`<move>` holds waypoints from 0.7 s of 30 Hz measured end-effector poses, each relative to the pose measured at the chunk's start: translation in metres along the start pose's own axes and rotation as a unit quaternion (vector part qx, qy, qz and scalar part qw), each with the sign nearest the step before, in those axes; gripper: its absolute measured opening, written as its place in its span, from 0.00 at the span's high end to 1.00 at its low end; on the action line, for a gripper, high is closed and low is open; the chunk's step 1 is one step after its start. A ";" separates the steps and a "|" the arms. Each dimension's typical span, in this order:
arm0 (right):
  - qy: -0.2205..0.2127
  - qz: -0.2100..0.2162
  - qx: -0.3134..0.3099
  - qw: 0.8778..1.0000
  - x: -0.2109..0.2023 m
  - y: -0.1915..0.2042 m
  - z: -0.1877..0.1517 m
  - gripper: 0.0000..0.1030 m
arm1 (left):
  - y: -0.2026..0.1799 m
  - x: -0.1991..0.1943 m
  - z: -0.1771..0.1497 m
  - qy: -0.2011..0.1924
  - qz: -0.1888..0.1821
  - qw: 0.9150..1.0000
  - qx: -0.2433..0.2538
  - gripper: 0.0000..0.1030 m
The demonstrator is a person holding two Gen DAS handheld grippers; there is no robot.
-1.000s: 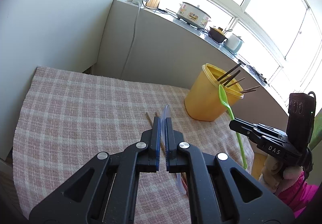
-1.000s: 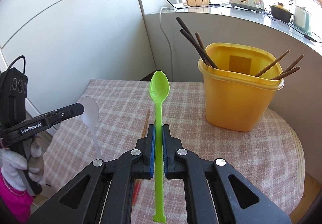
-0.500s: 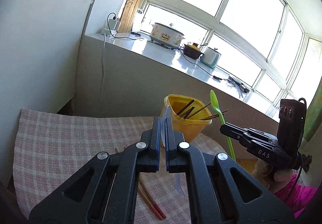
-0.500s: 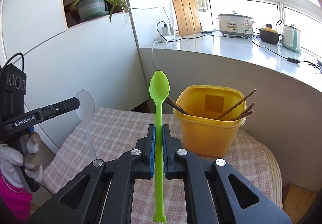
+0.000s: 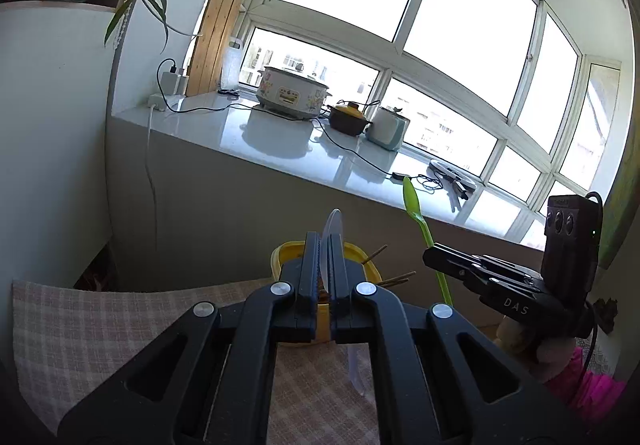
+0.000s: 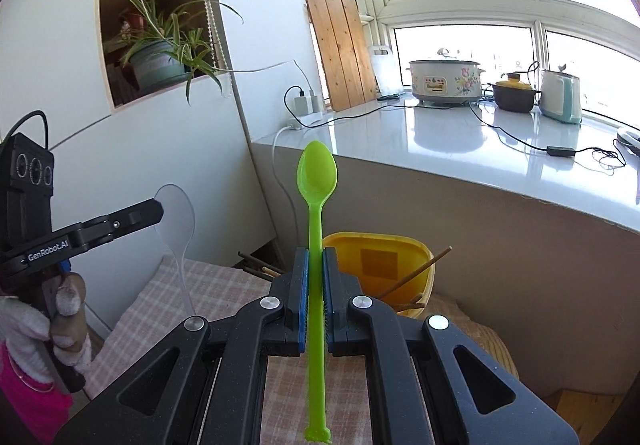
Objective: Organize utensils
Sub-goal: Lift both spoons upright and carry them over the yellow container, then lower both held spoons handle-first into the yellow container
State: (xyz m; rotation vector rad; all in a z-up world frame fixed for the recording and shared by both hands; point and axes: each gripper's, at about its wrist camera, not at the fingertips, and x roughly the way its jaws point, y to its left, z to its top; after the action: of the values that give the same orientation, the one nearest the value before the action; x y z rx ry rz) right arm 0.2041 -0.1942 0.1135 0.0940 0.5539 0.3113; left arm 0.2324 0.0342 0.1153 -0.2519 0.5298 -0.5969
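Both spoons (image 6: 316, 181) higher than before.

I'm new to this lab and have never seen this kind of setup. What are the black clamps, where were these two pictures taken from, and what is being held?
There is no robot here: a person holds a hand-operated clamp in each hand, and each clamp has a wide-angle camera looking forward along its jaws. One picture comes from the left gripper, the other from the right gripper; each view also shows the other clamp off to one side. The left jaws are shut on a clear plastic spoon, the right jaws on a green spoon, both bowl-end up. Below them is a table with a checked cloth. On it stands a yellow tub with brown chopsticks in it, where the spoons probably belong too. The cookers on the windowsill are only background.
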 end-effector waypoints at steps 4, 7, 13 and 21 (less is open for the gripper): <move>-0.014 -0.007 -0.001 1.000 -0.003 -0.009 0.013 0.95 | -0.008 0.017 0.012 -0.002 -0.005 1.000 0.005 0.99; -0.020 -0.011 0.002 1.000 -0.002 -0.017 0.022 0.95 | -0.015 0.031 0.020 -0.004 -0.004 1.000 0.013 0.99; -0.026 -0.016 0.018 0.999 0.009 -0.039 0.041 0.95 | -0.021 0.058 0.030 -0.002 0.009 1.000 0.028 0.99; -0.024 -0.007 0.031 0.999 0.033 -0.054 0.046 0.95 | -0.017 0.086 0.038 0.005 0.022 0.999 0.029 0.99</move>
State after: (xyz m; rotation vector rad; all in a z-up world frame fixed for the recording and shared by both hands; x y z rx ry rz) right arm 0.2696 -0.2353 0.1269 0.1564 0.5167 0.2768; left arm 0.3054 -0.0280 0.1192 -0.1824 0.5252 -0.5701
